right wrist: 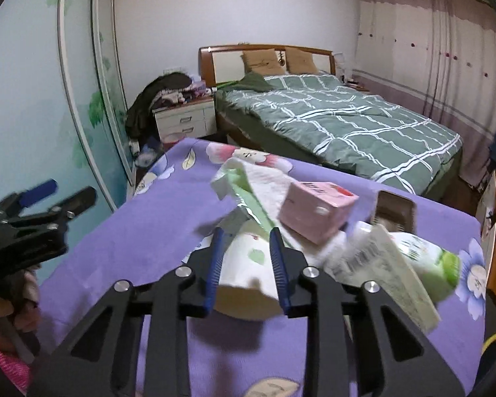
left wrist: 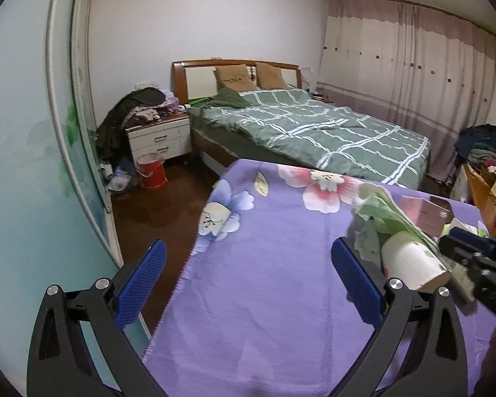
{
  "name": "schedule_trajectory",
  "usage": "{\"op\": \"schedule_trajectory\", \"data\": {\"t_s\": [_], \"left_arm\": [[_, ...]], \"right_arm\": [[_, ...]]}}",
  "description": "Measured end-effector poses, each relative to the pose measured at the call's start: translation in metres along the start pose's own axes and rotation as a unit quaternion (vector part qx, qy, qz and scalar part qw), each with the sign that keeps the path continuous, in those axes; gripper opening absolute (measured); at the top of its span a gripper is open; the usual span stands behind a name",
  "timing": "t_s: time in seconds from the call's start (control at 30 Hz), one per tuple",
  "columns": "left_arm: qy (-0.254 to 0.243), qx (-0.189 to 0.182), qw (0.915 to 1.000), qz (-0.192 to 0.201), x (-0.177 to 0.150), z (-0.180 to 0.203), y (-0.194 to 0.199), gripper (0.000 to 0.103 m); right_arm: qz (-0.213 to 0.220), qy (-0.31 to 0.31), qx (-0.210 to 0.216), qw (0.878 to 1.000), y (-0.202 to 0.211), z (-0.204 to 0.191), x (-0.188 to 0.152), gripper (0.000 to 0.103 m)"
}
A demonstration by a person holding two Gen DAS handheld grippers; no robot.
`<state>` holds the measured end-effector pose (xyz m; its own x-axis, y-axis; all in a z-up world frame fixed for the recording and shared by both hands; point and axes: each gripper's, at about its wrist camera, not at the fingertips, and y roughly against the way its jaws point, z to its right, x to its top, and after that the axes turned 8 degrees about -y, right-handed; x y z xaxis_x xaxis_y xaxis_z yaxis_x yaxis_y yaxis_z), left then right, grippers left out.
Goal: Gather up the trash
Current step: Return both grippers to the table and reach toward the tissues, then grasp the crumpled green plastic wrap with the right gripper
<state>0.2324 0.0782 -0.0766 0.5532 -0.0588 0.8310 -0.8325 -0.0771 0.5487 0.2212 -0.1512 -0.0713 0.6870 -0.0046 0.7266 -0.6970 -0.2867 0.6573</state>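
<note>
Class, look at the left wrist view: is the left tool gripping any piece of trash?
No. The left tool is wide open over bare purple cloth, with the paper cup outside its fingers.

Purple floral cloth (right wrist: pixel 142 231) over the surface, matt, soft weave. White paper cup (right wrist: pixel 248 264) with green leaf print, smooth matt paper. Pink cardboard box (right wrist: pixel 314 211), slight sheen. White crumpled tissue paper (right wrist: pixel 264 178), rough texture. Right tool (right wrist: pixel 246 261): matt black plastic arms, blue ribbed rubbery pads, shiny metal bolts. Left tool (left wrist: pixel 248 274) same finish. Dark wood floor (left wrist: pixel 168 205), glossy.
</note>
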Motion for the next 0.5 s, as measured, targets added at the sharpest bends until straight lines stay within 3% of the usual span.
{"op": "schedule_trajectory", "data": {"t_s": [0.47, 0.5], "left_arm": [[-0.003, -0.006, 0.9999, -0.012, -0.002, 0.004, -0.008, 0.098], [-0.003, -0.007, 0.9999, -0.012, -0.002, 0.005, -0.008, 0.098]], "right_arm": [[-0.016, 0.07, -0.051, 0.996, -0.063, -0.021, 0.023, 0.027], [-0.019, 0.072, -0.054, 0.996, -0.066, -0.02, 0.022, 0.023]]}}
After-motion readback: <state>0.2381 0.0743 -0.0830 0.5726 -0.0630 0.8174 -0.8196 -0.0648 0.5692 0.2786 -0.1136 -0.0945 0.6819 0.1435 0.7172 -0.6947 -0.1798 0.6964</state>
